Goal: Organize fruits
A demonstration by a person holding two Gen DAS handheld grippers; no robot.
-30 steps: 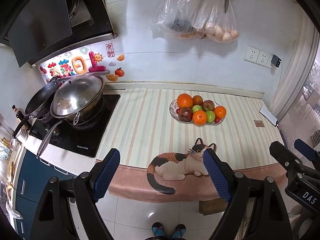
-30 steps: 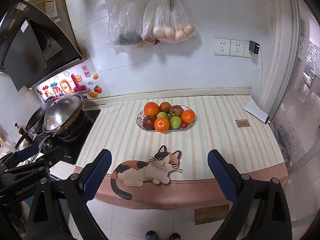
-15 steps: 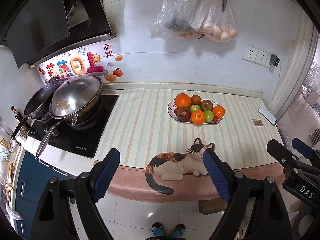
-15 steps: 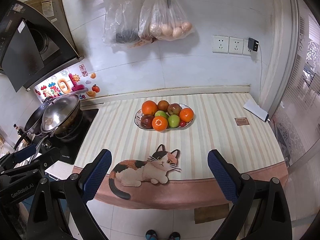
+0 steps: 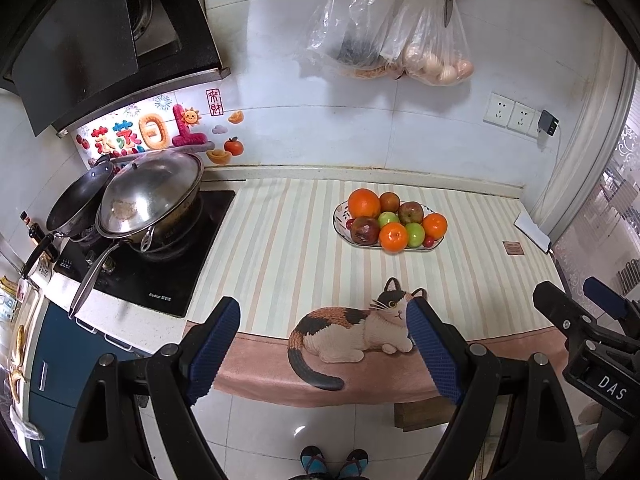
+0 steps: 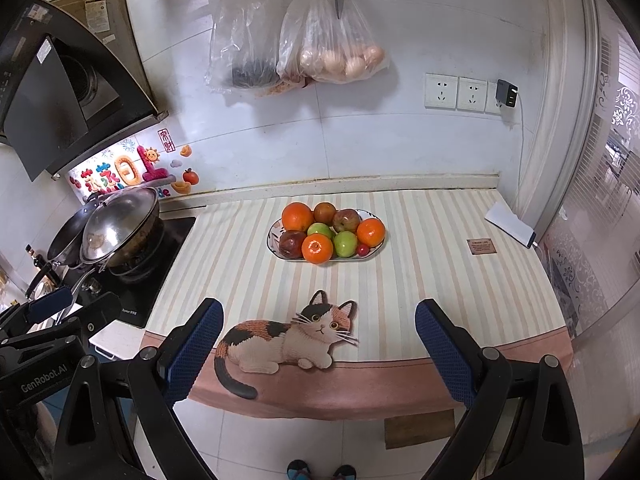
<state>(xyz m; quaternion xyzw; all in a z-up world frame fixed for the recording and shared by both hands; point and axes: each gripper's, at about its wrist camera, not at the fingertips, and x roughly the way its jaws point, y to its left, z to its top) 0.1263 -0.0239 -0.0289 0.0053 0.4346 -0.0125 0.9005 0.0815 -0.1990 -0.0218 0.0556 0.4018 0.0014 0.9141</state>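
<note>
Left wrist view takes in the whole stove and its lidded wok (the right wrist view crops them); both show the striped counter; the fruit plate sits mid-counter; left gripper and right gripper hang spread wide, holding nothing.

A pile of fruit, made up of three oranges, two green apples, a reddish apple, a dark bruised one, a brownish round fruit and a small red one, is held in an oval patterned dish on the striped counter.
</note>
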